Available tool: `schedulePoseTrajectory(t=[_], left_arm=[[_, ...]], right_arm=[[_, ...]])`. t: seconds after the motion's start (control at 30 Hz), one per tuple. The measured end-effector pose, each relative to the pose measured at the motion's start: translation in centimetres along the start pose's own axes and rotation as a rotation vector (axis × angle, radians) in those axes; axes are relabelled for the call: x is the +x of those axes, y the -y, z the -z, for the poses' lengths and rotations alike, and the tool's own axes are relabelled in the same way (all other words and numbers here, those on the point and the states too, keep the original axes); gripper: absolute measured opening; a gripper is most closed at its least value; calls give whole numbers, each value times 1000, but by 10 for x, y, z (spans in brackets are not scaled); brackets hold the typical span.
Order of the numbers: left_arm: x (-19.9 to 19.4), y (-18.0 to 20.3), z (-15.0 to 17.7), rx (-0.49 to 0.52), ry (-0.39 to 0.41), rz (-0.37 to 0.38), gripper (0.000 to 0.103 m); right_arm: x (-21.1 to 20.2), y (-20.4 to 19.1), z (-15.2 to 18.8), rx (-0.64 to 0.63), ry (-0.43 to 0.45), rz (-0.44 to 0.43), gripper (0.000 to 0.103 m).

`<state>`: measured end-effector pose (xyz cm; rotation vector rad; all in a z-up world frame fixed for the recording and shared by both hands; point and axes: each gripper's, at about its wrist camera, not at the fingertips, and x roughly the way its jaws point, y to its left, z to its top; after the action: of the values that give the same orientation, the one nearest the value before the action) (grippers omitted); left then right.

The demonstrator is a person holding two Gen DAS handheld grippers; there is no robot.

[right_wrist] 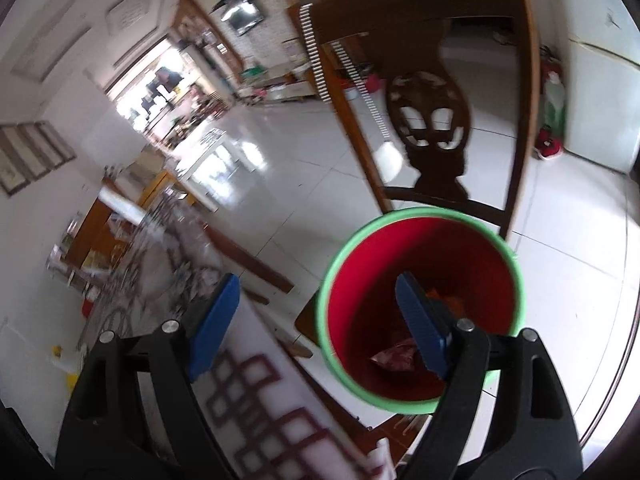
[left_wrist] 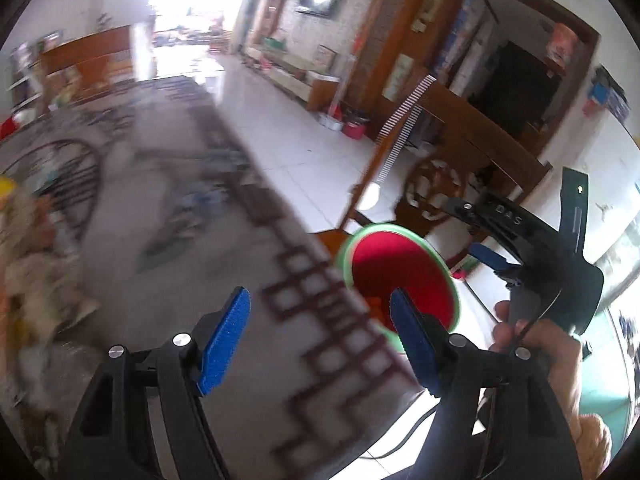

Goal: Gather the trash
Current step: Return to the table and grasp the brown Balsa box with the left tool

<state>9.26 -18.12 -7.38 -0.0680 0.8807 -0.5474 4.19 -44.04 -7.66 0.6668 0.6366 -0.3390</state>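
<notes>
White floor tiles, patterned tablecloth [left_wrist: 168, 208] at left, blurred. We see our left gripper [left_wrist: 320, 336] over the cloth edge, jaws wide and empty. Right gripper [right_wrist: 320, 320] likewise wide, holding nothing, above the red bin [right_wrist: 420, 304] beside the table with scraps [right_wrist: 394, 358] inside; chair [right_wrist: 432, 120] behind.

Blurred tabletop [left_wrist: 168, 216] under a pale cloth with dark lattice border; crumpled wrappers [left_wrist: 28, 248] heaped at its left end. Beside its edge, a green-rimmed red bin [right_wrist: 420, 280] with scraps inside; wooden chair [right_wrist: 436, 128] on white tiled floor [right_wrist: 300, 184].
</notes>
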Motion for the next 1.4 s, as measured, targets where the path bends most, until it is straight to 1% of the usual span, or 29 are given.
schedulePoseTrajectory(t=[0.13,0.23,0.27,0.37,0.4,0.5,0.53,0.6,0.63,0.73,0.87,0.9,0.97,1.03,1.07,1.13,1.17,1.23,1.27,1.3,1.33,1.4], left_arm=[[-28,-42,2,-48,31,-81,69],[-56,-83,1,-78,67,-181,69],[-63,-95,3,-93,75,-205,69],[-90,-138,15,-172,96,-279,69],[-99,-154,21,-202,101,-297,69],[-119,-179,40,-233,112,-308,69],[-123,-186,48,-229,109,-314,69],[-127,-200,65,-207,66,-329,69],[-126,-208,76,-201,23,-338,69],[-120,-212,96,-199,-59,-303,69],[-98,-204,113,-151,-143,-326,68],[-92,-202,115,-157,-157,-324,67],[-81,-203,120,-184,-182,-312,67],[-70,-207,124,-204,-202,-314,67],[-67,-208,126,-209,-208,-316,65],[-63,-206,127,-201,-199,-332,63],[-63,-204,127,-195,-198,-339,61],[-62,-202,127,-190,-192,-350,53],[-62,-202,127,-191,-189,-353,49],[-63,-202,127,-197,-185,-347,49],[-63,-201,127,-202,-182,-343,48],[-68,-205,126,-220,-175,-334,48]], right_arm=[[11,-33,12,-104,-62,-48,80],[16,-58,23,-176,-98,-83,81],[17,-64,26,-194,-108,-94,82],[22,-82,36,-242,-144,-129,85],[23,-87,39,-254,-157,-140,85],[26,-105,51,-299,-200,-179,85],[27,-111,56,-316,-215,-191,85],[28,-120,64,-345,-239,-208,85],[28,-126,69,-361,-250,-213,86],[29,-139,77,-399,-271,-219,86],[31,-151,86,-410,-301,-257,86],[32,-154,89,-406,-323,-288,87],[35,-160,97,-400,-390,-372,90],[38,-169,110,-420,-455,-433,91],[37,-174,115,-452,-470,-442,90],[34,-186,126,-533,-473,-448,90],[29,-196,134,-606,-464,-449,90],[20,-212,151,-729,-453,-467,90],[14,-223,164,-812,-445,-483,90],[11,-228,171,-851,-441,-492,90],[6,-237,183,-923,-433,-504,90],[2,-249,202,-1008,-430,-515,90]])
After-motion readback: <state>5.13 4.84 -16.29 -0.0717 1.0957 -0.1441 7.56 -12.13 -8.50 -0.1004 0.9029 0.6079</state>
